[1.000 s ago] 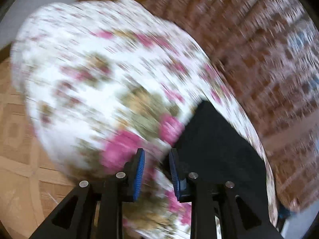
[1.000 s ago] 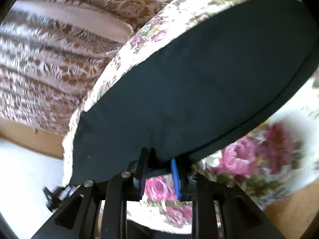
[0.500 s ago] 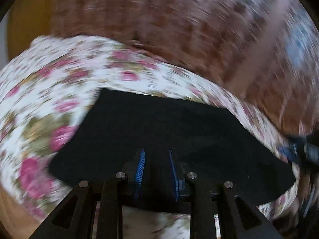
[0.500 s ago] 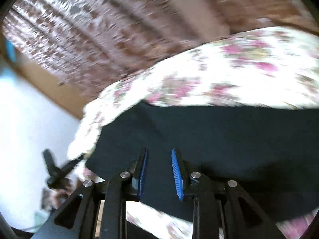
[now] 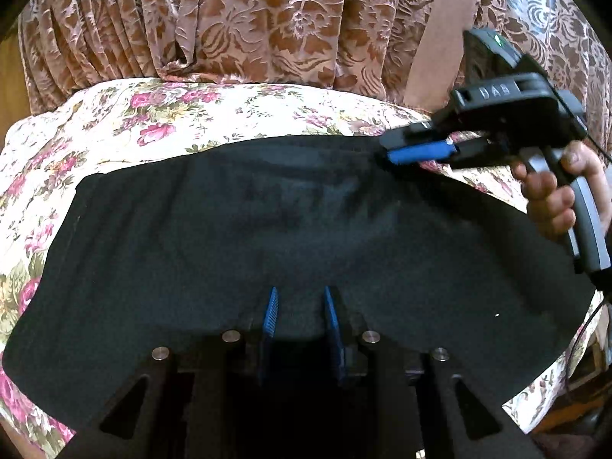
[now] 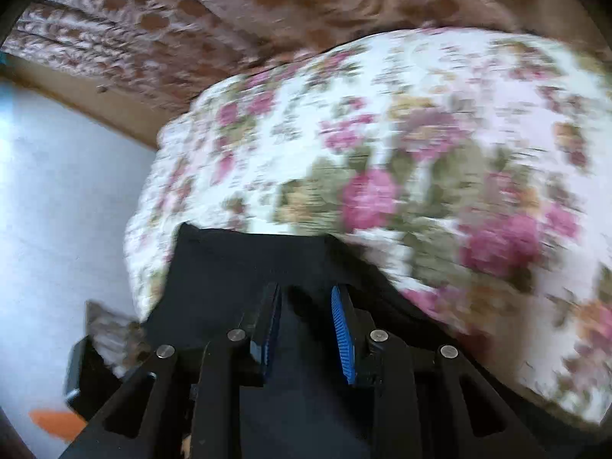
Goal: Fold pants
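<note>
The black pants (image 5: pixel 237 229) lie folded in a wide flat band across the floral bedspread (image 5: pixel 145 114). My left gripper (image 5: pixel 300 302) hovers open over their near edge, holding nothing. My right gripper (image 5: pixel 386 155) shows in the left wrist view at the pants' far right edge, held by a hand. In the blurred right wrist view the right gripper (image 6: pixel 306 298) is open above a corner of the pants (image 6: pixel 229 264), with the bedspread (image 6: pixel 420 153) beyond.
A brown floral curtain (image 5: pixel 267 19) hangs behind the bed. A white wall (image 6: pixel 57 191) and a wooden strip lie left of the bed in the right wrist view. A small dark object sits low at left (image 6: pixel 103 348).
The right gripper let go of the pants' edge and opened. Both grippers swung around over the pants, which now lie flat on the bed.
</note>
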Tool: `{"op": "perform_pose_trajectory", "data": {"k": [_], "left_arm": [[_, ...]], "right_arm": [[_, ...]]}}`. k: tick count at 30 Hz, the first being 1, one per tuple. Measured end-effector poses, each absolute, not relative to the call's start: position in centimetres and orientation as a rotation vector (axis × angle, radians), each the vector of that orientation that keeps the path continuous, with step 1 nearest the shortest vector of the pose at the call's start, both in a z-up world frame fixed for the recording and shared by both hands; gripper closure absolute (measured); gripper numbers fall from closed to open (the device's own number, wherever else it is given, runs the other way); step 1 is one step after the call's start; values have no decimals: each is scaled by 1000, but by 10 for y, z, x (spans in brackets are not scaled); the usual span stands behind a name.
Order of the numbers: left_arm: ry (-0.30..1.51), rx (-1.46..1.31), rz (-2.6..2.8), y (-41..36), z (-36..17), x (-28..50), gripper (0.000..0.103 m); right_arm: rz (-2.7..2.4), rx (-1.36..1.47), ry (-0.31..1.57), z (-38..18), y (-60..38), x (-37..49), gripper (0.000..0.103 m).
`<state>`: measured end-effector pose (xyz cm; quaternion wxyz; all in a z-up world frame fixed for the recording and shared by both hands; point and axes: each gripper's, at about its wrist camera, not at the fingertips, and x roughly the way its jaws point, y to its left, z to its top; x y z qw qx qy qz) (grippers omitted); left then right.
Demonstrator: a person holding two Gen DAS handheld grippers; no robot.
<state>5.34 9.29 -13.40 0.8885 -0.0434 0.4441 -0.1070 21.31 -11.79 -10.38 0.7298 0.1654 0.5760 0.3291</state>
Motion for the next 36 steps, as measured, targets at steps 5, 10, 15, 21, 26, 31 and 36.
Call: {"op": "perform_pose_trajectory", "data": {"k": [5,10,15,21,26,31,36], "left_arm": [[921,-76,-210,90,-137,59,78],[921,-90,-206,91,-137,57,78],[920,-97,-195,91,-137,57,77],[916,-98,-176,89,-136,55,75],[918,-103,-174,87,-132,50,71],[918,-115,-178,84,-128,41,69],[915,-111,-208,76,-123,30,69]], "right_arm": [[674,190,1189,-98,-93,225,97],[525,77,1232,-127,-88,243,103],[507,26,1190,-118,-82,235,93],[435,-58,1072,-83,-76,209,74],[390,-77,975,-63,-84,176,74],[356,-31,932,-50,-103,142,74],[302,-9,927,-50,-123,111,71]]}}
